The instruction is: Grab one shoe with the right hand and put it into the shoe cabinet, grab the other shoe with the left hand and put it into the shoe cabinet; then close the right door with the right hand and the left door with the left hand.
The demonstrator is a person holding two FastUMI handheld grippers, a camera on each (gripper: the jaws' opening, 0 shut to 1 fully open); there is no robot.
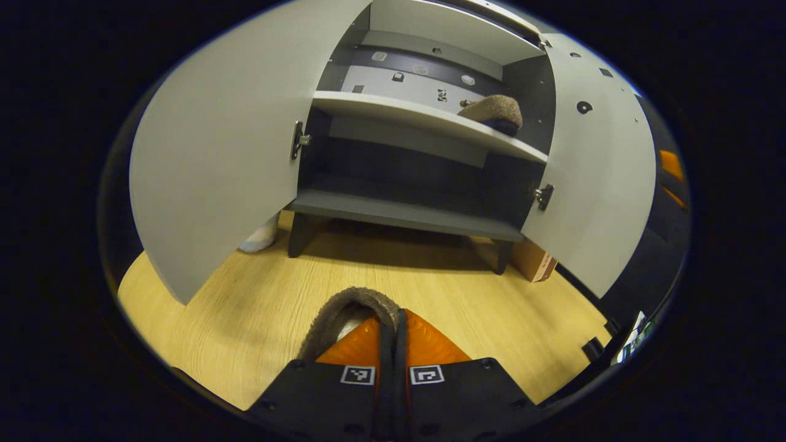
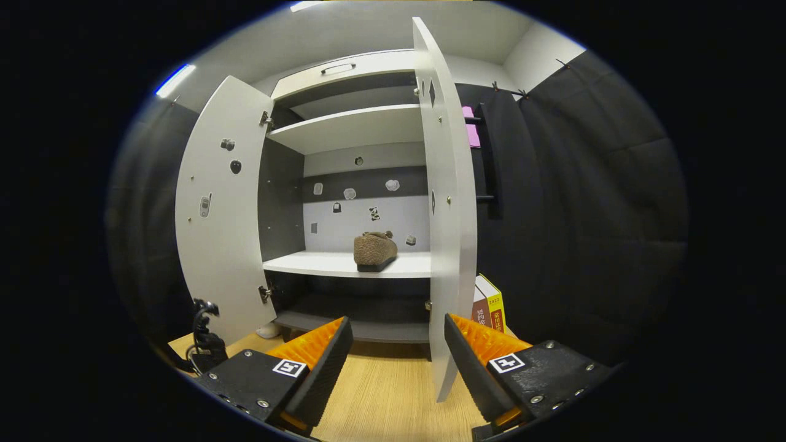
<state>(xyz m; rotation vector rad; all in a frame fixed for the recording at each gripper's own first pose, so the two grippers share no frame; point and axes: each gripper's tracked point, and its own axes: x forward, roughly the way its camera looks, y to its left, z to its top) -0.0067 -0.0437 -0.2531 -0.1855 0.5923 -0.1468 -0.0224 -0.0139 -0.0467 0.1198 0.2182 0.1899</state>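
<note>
We are on the second shoe: the first shoe [image 2: 375, 250] already sits on the middle shelf [image 2: 319, 264] of the shoe cabinet [image 2: 344, 132], toward the right end of that shelf, and in the left gripper view it shows at about one o'clock [image 1: 494, 112]. Our left gripper [image 1: 393, 344] has its fingers drawn close together on the fuzzy collar of the second shoe [image 1: 344, 313], which hangs at six o'clock in that view, above the wooden floor [image 1: 245, 307] and well short of the cabinet. Both fingers appear to press on the collar, so we judge the hold to be firm, though most of the shoe lies hidden beneath the gripper. Our right gripper [image 2: 393, 356] stands wide open and holds nothing; the edge of the right door [image 2: 445, 202] rises at twelve o'clock just beyond its fingers. Both doors are swung fully out, the left door [image 1: 215, 153] filling nine to eleven o'clock in the left gripper view. Next we need to carry the held shoe forward and up past the open doors, and set it on the bare shelf space to the left of the first shoe. Only then do the doors come, right first, then left.
</note>
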